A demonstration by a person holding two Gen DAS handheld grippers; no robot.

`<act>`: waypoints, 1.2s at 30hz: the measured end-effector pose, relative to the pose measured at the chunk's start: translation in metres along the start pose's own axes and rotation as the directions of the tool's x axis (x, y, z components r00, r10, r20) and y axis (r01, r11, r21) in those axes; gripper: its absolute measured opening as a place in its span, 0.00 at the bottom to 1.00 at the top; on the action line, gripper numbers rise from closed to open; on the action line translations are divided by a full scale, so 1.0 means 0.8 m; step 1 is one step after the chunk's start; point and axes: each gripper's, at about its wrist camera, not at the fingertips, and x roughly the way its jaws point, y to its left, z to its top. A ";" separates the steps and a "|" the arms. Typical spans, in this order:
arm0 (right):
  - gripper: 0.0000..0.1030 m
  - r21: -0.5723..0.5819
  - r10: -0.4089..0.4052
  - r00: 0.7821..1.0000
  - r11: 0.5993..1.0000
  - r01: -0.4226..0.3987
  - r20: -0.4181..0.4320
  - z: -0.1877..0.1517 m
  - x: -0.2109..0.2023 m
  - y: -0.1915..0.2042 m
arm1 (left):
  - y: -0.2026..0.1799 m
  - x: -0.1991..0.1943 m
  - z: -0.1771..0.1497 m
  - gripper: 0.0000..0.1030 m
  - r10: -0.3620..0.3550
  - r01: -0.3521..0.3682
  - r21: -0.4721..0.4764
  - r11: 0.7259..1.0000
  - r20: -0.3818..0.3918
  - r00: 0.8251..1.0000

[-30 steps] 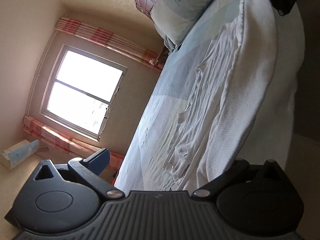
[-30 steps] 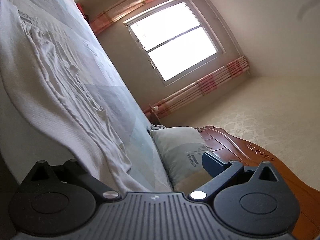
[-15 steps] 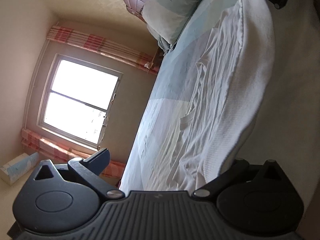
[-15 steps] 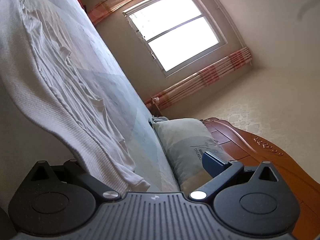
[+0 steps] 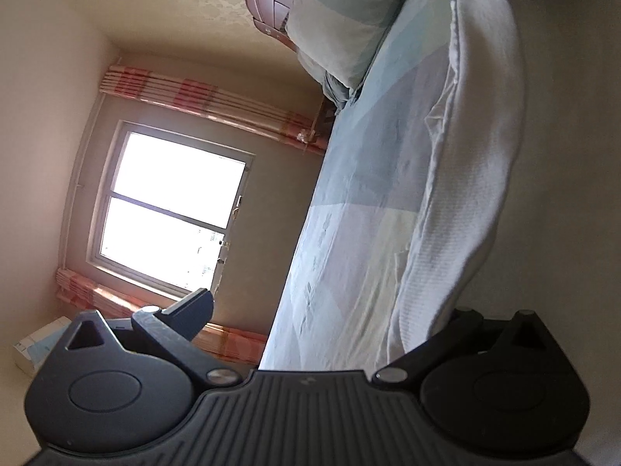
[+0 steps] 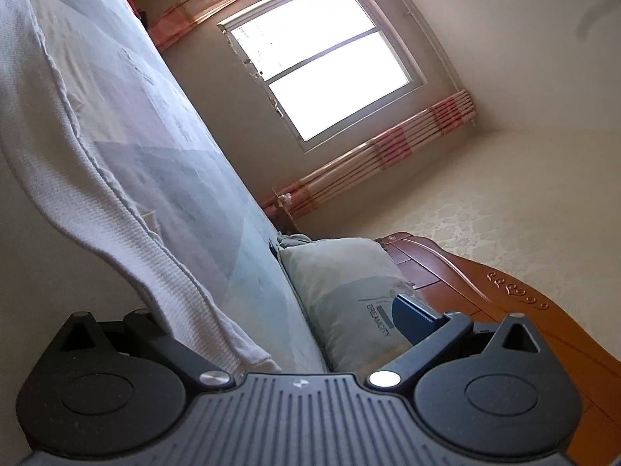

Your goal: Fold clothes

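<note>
You are working over a bed [image 5: 349,233] with a pale blue sheet, in a room with a bright window [image 5: 170,209], pink striped curtains [image 6: 388,155], a pillow [image 6: 349,295] and a wooden headboard [image 6: 504,291]. The white ribbed garment [image 5: 473,194] hangs stretched along the bed's near edge. Your left hand-held gripper [image 5: 322,334] and right hand-held gripper [image 6: 295,334] each seem to pinch one end of it, though one finger of each is hidden behind cloth, so I cannot tell for certain.
</note>
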 end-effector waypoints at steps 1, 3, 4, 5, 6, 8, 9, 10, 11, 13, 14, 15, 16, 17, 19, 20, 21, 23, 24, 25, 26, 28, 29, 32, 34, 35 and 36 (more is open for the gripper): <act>1.00 -0.001 0.003 1.000 1.000 -0.003 -0.003 0.003 0.009 0.001 | -0.001 0.010 0.000 1.00 -0.006 0.006 -0.001 1.000 -0.005 1.000; 1.00 0.000 0.011 1.000 1.000 -0.011 -0.012 0.006 0.023 0.005 | -0.004 0.028 0.000 1.00 -0.027 0.026 -0.008 1.000 -0.019 0.999; 1.00 0.000 0.019 1.000 1.000 -0.019 -0.019 0.007 0.031 0.007 | -0.005 0.036 0.000 1.00 -0.042 0.042 -0.016 0.999 -0.027 0.999; 1.00 0.000 0.034 0.999 0.999 -0.034 -0.027 0.008 0.038 0.010 | -0.008 0.043 0.000 1.00 -0.055 0.054 -0.018 0.998 -0.031 0.998; 1.00 -0.001 0.052 0.998 0.999 -0.052 -0.037 0.009 0.046 0.013 | -0.011 0.049 -0.001 1.00 -0.062 0.062 -0.020 0.998 -0.033 0.998; 1.00 -0.006 0.113 0.991 0.994 -0.113 -0.073 0.008 0.060 0.019 | -0.016 0.063 -0.003 1.00 -0.099 0.098 -0.026 0.995 -0.040 0.994; 1.00 -0.008 0.143 0.986 0.990 -0.144 -0.091 0.007 0.067 0.022 | -0.016 0.069 -0.005 1.00 -0.129 0.127 -0.040 0.991 -0.049 0.990; 1.00 -0.009 0.172 0.979 0.985 -0.174 -0.109 0.007 0.074 0.025 | -0.015 0.074 -0.006 1.00 -0.170 0.167 -0.059 0.984 -0.061 0.984; 1.00 -0.004 0.203 0.971 0.979 -0.205 -0.123 0.006 0.079 0.025 | -0.010 0.074 -0.009 1.00 -0.190 0.185 -0.078 0.980 -0.068 0.979; 1.00 0.044 0.272 0.954 0.962 -0.269 -0.122 0.002 0.074 0.009 | 0.000 0.073 -0.013 1.00 -0.230 0.220 -0.115 0.969 -0.079 0.970; 1.00 0.067 0.306 0.944 0.952 -0.300 -0.121 0.001 0.071 0.001 | 0.005 0.073 -0.016 1.00 -0.250 0.237 -0.133 0.962 -0.084 0.965; 1.00 0.091 0.340 0.933 0.939 -0.331 -0.118 -0.001 0.069 -0.006 | 0.010 0.066 -0.020 1.00 -0.263 0.252 -0.132 0.959 -0.076 0.962; 1.00 0.114 0.373 0.920 0.926 -0.361 -0.115 -0.003 0.066 -0.014 | 0.015 0.060 -0.024 1.00 -0.277 0.267 -0.131 0.955 -0.067 0.959; 1.00 0.137 0.406 0.907 0.910 -0.391 -0.111 -0.005 0.063 -0.022 | 0.021 0.052 -0.028 1.00 -0.312 0.301 -0.145 0.943 -0.061 0.948; 1.00 0.183 0.470 0.877 0.875 -0.448 -0.101 -0.008 0.058 -0.038 | 0.034 0.043 -0.034 1.00 -0.379 0.364 -0.187 0.912 -0.053 0.924; 1.00 0.205 0.498 0.862 0.857 -0.472 -0.096 -0.009 0.058 -0.045 | 0.040 0.042 -0.037 1.00 -0.411 0.391 -0.217 0.894 -0.052 0.910; 1.00 0.224 0.515 0.852 0.845 -0.486 -0.093 -0.008 0.064 -0.048 | 0.047 0.045 -0.038 1.00 -0.433 0.410 -0.251 0.877 -0.044 0.900; 1.00 0.263 0.537 0.840 0.824 -0.502 -0.079 -0.004 0.080 -0.055 | 0.061 0.055 -0.038 1.00 -0.457 0.425 -0.309 0.851 -0.035 0.889; 1.00 0.282 0.548 0.834 0.813 -0.510 -0.072 -0.002 0.089 -0.058 | 0.066 0.064 -0.039 1.00 -0.452 0.415 -0.330 0.848 -0.039 0.891; 1.00 0.301 0.558 0.827 0.801 -0.517 -0.064 0.000 0.097 -0.061 | 0.073 0.075 -0.041 1.00 -0.461 0.417 -0.366 0.832 -0.040 0.886; 1.00 0.320 0.568 0.821 0.789 -0.524 -0.056 0.002 0.105 -0.064 | 0.080 0.086 -0.043 1.00 -0.471 0.418 -0.401 0.815 -0.041 0.881; 1.00 0.357 0.588 0.808 0.764 -0.538 -0.039 0.006 0.121 -0.071 | 0.094 0.107 -0.046 1.00 -0.492 0.421 -0.468 0.777 -0.034 0.870; 1.00 0.375 0.597 0.802 0.750 -0.544 -0.031 0.009 0.129 -0.074 | 0.099 0.118 -0.050 1.00 -0.511 0.431 -0.507 0.747 -0.024 0.859; 1.00 0.438 0.641 0.768 0.689 -0.577 0.003 0.011 0.151 -0.084 | 0.116 0.151 -0.068 1.00 -0.588 0.458 -0.652 0.604 0.023 0.809; 1.00 0.484 0.662 0.749 0.648 -0.588 0.023 0.008 0.157 -0.092 | 0.129 0.165 -0.086 1.00 -0.618 0.439 -0.755 0.488 0.056 0.784; 1.00 0.505 0.664 0.747 0.635 -0.585 0.031 0.006 0.158 -0.097 | 0.136 0.166 -0.095 1.00 -0.618 0.422 -0.792 0.441 0.073 0.783; 1.00 0.520 0.658 0.752 0.628 -0.579 0.042 0.004 0.156 -0.103 | 0.142 0.167 -0.105 1.00 -0.616 0.404 -0.826 0.392 0.090 0.782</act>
